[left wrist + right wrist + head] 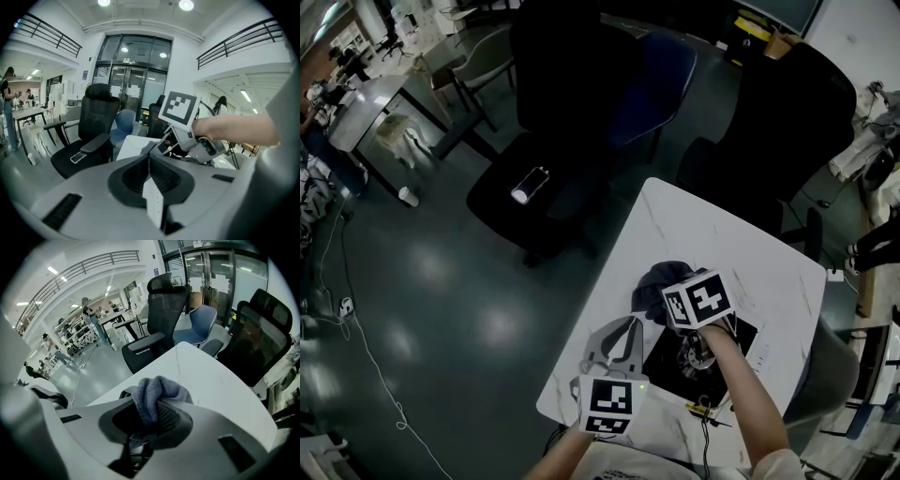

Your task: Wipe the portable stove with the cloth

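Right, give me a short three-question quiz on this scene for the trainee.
1. True or false: the right gripper is shut on the cloth.
2. What lies on the table below that gripper? A) a stove B) a kettle C) a laptop
3. Fill in: the jaws of the left gripper stand ____ (apart or together).
Key: 1 true; 2 A; 3 together.
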